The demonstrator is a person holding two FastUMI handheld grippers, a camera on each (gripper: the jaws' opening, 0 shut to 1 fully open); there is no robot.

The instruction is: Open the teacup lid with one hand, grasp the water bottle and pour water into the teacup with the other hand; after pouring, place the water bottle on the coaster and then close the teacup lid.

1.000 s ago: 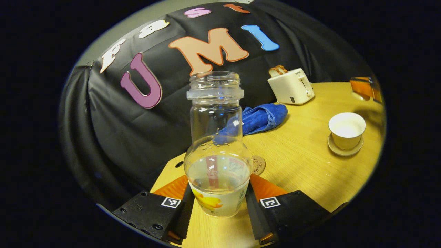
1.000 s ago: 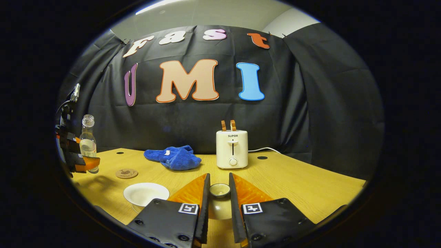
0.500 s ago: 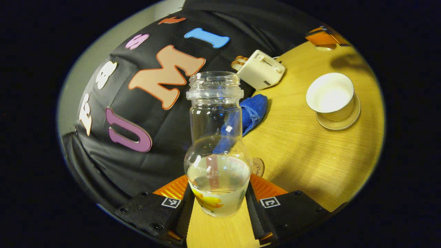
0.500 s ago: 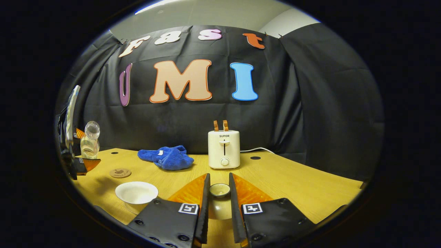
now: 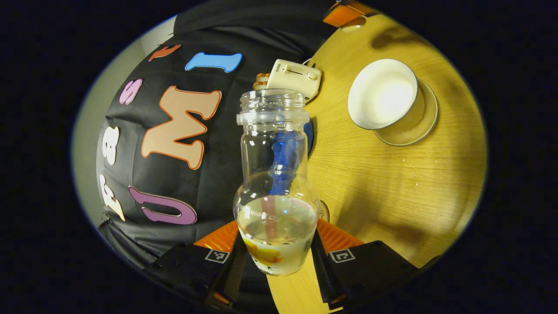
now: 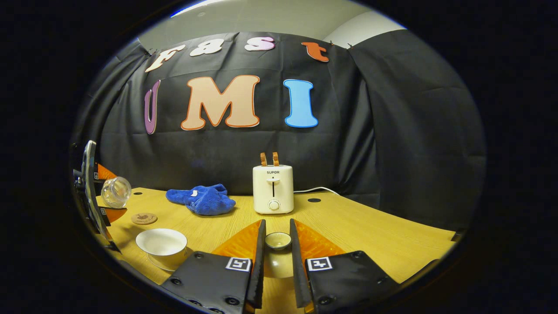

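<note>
Tabletop (image 6: 357, 226), yellow wood: in the left gripper view it has swung far over since a second ago, its edge now near vertical, as the left tongs (image 5: 275, 255) roll toward the teacup (image 5: 383, 98). Teacup sits nearer and larger in that view than before; white, open, on its saucer (image 5: 425, 120).

Toaster (image 6: 273, 189) and blue cloth (image 6: 201, 200) rest at the back of the tabletop.

Water bottle (image 5: 273, 183): clear, uncapped, water in its round lower half, printed label low down. Left tongs clamp its base on both sides. In the right gripper view the water bottle (image 6: 116, 192) hangs tipped above the tabletop's left end, mouth toward the camera, above the coaster (image 6: 144, 218) and teacup (image 6: 162, 244).

Right tongs (image 6: 277, 244) are closed on the small lid (image 6: 277, 240), held off the teacup, position unchanged.
</note>
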